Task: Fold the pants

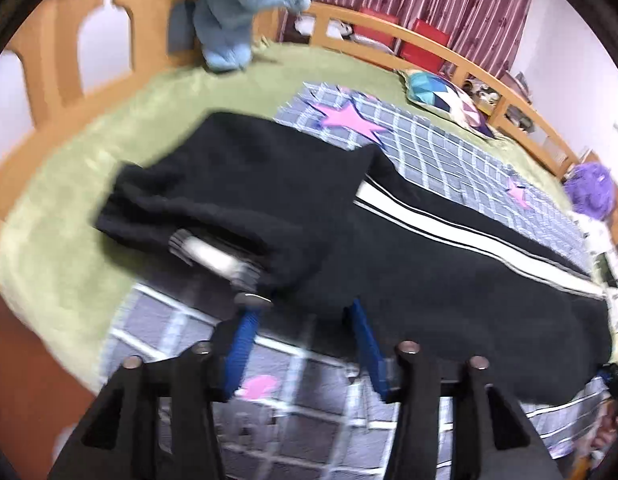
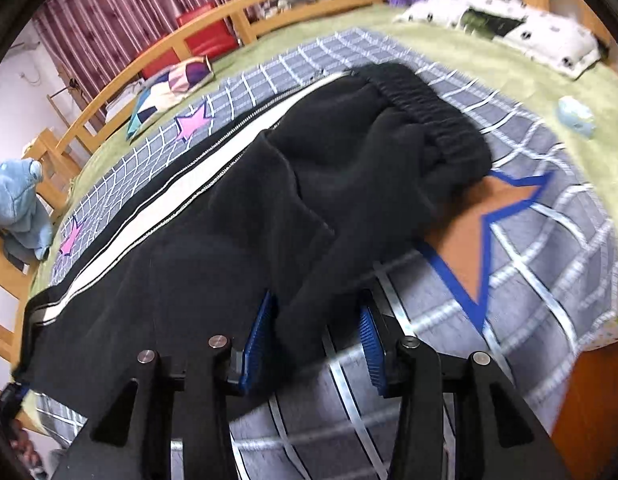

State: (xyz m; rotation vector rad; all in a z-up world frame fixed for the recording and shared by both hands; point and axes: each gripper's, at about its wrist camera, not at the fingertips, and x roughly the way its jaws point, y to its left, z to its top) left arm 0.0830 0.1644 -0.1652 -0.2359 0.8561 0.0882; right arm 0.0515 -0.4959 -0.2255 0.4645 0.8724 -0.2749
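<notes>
Black pants with a white side stripe lie lengthwise on a grey checked blanket on the bed. In the left wrist view the cuff end is lifted and bunched. My left gripper has its blue pads set apart with the pants' edge between them. In the right wrist view the pants show their elastic waistband at the far end. My right gripper has its blue pads apart around a fold of black fabric. The grip itself is blurred.
The bed has a green cover and a wooden rail. A blue plush toy stands at the far left, a patterned pillow by the rail, a purple fluffy thing at right. A white spotted pillow lies at the head.
</notes>
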